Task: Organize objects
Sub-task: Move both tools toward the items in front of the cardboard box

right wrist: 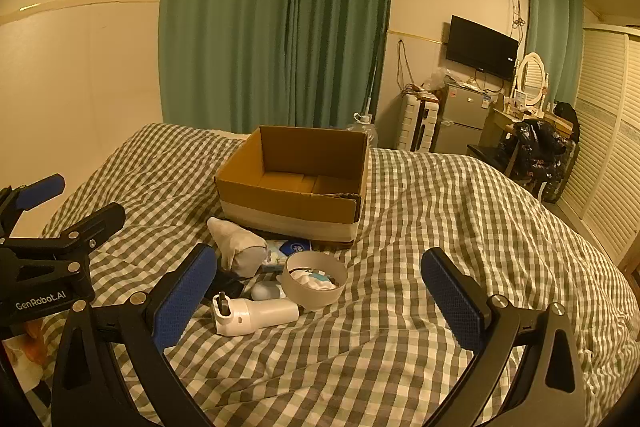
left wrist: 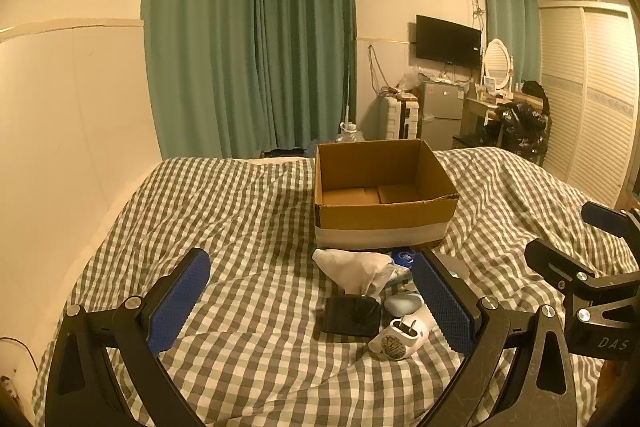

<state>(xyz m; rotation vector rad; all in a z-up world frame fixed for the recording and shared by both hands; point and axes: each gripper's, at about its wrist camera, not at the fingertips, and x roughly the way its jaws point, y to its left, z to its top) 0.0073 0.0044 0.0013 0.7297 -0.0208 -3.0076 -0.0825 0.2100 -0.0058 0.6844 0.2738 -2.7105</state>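
Altogether, one cardboard box [right wrist: 292,183], one bowl [right wrist: 314,281], two spread claws.

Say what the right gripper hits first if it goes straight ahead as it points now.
Probably bare bedspread. The right gripper is open and angled down at the bed; the bowl sits just left of its centre line and might be clipped by the left finger. The box lies farther on. Depth is unclear.

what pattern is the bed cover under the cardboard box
A grey-and-white checked pattern; the bed cover shows best in the right wrist view, spread under the cardboard box.
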